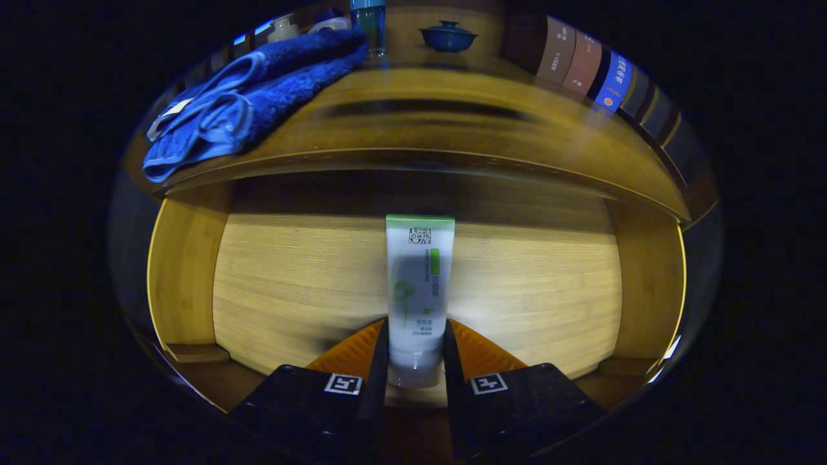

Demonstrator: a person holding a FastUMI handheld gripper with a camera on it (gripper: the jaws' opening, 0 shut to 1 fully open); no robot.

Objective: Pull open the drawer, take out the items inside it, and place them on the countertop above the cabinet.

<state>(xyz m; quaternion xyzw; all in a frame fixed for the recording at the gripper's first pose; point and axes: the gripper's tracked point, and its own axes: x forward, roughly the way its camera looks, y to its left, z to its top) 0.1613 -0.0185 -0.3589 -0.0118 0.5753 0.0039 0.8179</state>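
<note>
Tube clamped between both gripper fingers, above open drawer floor.

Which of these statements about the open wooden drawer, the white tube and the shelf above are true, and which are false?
1. The gripper has its two fingers closed on the cap end of the white plastic tube with the green end. True.
2. The tube is lying on the wooden countertop. False: it is inside the open wooden drawer, held between the fingers.
3. A folded blue towel lies on the countertop, off to one side. True.
4. A red mug stands at the back of the countertop. False: a small dark blue lidded bowl stands there.
5. A row of upright books stands at the back of the countertop. True.
</note>
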